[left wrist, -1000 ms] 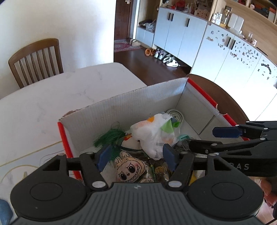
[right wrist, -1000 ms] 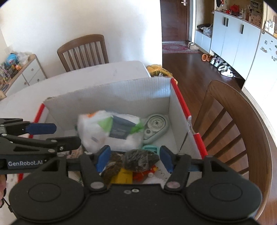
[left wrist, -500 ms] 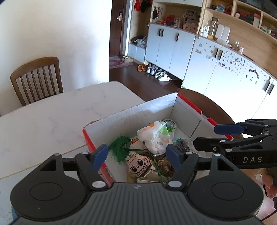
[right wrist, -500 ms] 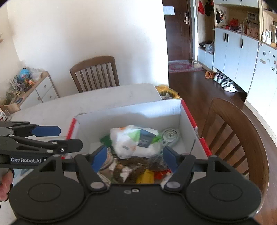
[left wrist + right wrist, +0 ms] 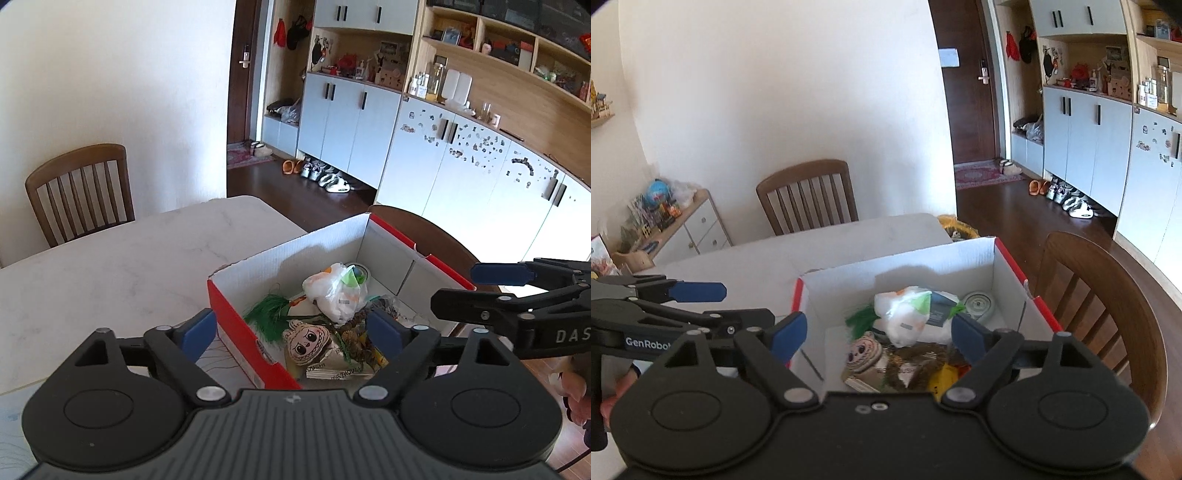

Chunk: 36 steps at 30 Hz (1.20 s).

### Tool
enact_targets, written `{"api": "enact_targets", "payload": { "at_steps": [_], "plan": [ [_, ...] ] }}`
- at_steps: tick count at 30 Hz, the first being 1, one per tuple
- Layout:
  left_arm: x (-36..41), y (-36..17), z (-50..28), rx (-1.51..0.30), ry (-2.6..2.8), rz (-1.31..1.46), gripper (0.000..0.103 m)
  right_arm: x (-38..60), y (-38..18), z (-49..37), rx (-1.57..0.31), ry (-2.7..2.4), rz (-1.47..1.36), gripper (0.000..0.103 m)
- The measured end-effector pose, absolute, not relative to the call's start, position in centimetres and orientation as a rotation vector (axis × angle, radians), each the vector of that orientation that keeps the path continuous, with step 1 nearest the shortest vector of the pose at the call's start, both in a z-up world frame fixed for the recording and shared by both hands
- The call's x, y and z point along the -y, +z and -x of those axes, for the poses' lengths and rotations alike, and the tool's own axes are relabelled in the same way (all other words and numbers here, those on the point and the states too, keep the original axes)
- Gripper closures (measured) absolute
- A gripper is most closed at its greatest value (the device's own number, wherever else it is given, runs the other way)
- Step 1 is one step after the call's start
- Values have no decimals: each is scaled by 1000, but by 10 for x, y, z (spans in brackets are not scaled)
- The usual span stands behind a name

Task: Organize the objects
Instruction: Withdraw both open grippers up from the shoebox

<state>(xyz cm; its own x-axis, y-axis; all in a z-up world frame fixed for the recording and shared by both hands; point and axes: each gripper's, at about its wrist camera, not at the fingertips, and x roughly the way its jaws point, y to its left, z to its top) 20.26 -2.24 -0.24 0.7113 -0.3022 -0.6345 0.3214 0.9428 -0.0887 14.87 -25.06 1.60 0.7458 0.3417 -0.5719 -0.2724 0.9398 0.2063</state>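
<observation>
Marble-veined tabletop (image 5: 110, 266) bears corrugated cardboard box (image 5: 280, 254) of crumpled clutter.

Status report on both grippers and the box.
Left gripper, right gripper: jaws just opened wide, nothing between them. Cardboard box full. Nothing in the way.

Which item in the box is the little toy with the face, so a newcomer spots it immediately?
Start at the red-and-white cardboard box on the white table. Near its front lies a beige plush toy, beside green fringe. Only it has big dark eyes and a toothy grin.
</observation>
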Motion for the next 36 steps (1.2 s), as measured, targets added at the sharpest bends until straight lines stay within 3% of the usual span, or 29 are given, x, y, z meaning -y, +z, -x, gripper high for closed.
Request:
{"api": "enact_targets", "payload": {
  "at_steps": [9, 36],
  "plan": [
    [8, 4, -183, -676, -399, -4, 1, 237, 25, -116, -569, 338, -136, 1],
    [-23, -15, -146, -676, -424, -20, 0, 209, 4, -62, -576, 206, -199, 1]
  ]
}}
